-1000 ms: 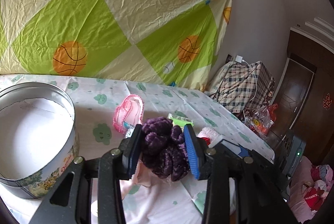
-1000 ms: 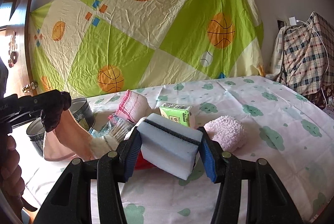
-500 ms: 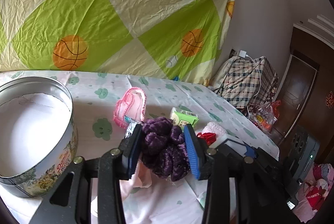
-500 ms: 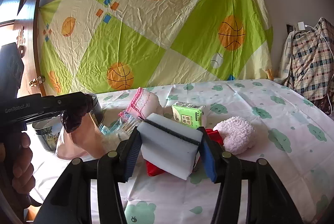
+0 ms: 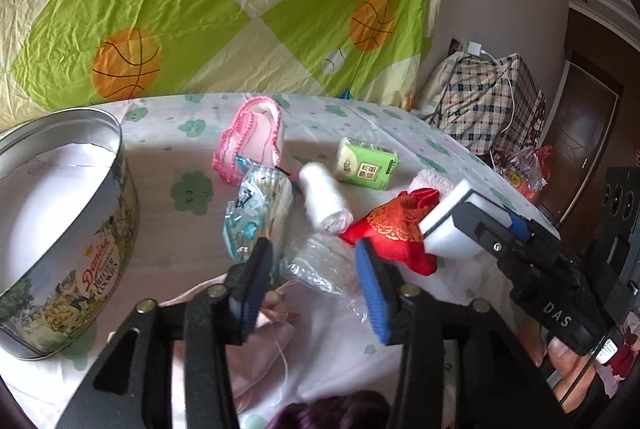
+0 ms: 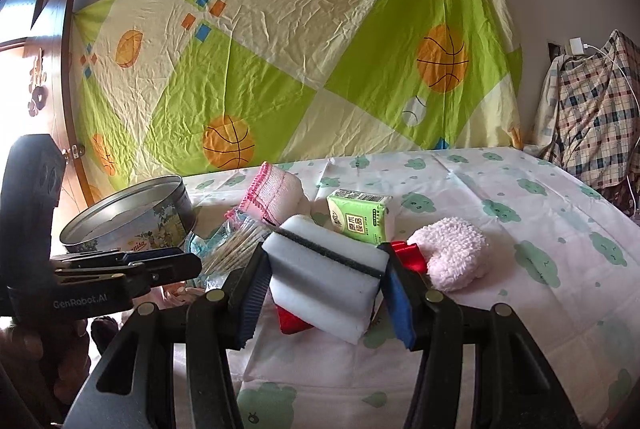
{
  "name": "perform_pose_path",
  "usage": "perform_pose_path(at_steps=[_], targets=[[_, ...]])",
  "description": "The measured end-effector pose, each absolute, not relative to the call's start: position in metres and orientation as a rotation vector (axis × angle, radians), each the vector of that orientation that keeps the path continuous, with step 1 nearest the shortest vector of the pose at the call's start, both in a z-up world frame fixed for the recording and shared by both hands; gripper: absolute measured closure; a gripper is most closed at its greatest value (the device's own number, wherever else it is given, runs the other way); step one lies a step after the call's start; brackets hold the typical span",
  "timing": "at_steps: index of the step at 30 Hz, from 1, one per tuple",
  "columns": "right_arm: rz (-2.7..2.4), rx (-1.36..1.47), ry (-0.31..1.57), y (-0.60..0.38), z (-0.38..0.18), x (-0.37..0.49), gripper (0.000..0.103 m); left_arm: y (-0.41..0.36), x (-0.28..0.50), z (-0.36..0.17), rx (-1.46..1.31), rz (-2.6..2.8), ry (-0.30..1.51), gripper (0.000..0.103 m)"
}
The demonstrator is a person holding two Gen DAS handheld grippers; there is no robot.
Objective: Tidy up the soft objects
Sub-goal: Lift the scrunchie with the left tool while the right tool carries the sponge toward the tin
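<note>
The left claw (image 5: 314, 279) hangs open over the bed (image 5: 400, 133), its blue pads apart with nothing between them. Just below it, at the 6 o'clock edge of the left wrist view, lies the purple fuzzy scrunchie (image 5: 332, 413), resting beside a pale pink cloth (image 5: 260, 349). At 9 o'clock sits the round cookie tin (image 5: 80, 269), lid off, its inside lined white. Ahead of the open pads lie a crumpled clear plastic wrapper (image 5: 320, 265), a bag of cotton swabs (image 5: 260, 205), a white roll (image 5: 324, 201), a pink-edged folded cloth (image 5: 252, 141) and a green tissue pack (image 5: 368, 163).

The right claw (image 6: 326, 285) is clamped on a white sponge (image 6: 324, 285) with a dark scouring stripe, held tilted above the bed. Under and behind the sponge lies a red embroidered pouch (image 5: 392, 229), and at 3 o'clock from it in the right wrist view rests a fluffy pink puff (image 6: 452, 253), touching the pouch's edge. The tin shows at 9 o'clock there, behind the left claw's body.
</note>
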State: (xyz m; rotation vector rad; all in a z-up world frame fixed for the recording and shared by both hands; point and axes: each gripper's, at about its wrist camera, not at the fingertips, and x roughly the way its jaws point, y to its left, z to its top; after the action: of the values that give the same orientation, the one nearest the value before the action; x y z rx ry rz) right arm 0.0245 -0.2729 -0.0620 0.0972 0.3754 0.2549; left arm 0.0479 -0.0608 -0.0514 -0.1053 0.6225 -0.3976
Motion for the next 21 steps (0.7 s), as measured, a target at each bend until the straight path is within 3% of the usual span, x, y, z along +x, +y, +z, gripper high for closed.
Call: perform_pose_path(at_steps=[2, 9, 18, 21], targets=[[0.252, 0.099, 0.369, -0.274, -0.061, 0.023, 0.047, -0.055, 0.038, -0.047, -0.099, -0.369, 0.592, 0.035], [0.258, 0.088, 0.355, -0.274, -0.057, 0.015, 0.047, -0.055, -0.006, -0.046, 0.010, -0.371, 0.543, 0.035], [0.276, 0.063, 0.352, -0.263, -0.057, 0.010, 0.047, -0.081, -0.001, -0.065, 0.061, -0.419, 0.604, 0.035], [0.276, 0.069, 0.361, -0.263, -0.058, 0.011, 0.047, -0.085, 0.007, -0.073, 0.058, -0.421, 0.642, 0.041]])
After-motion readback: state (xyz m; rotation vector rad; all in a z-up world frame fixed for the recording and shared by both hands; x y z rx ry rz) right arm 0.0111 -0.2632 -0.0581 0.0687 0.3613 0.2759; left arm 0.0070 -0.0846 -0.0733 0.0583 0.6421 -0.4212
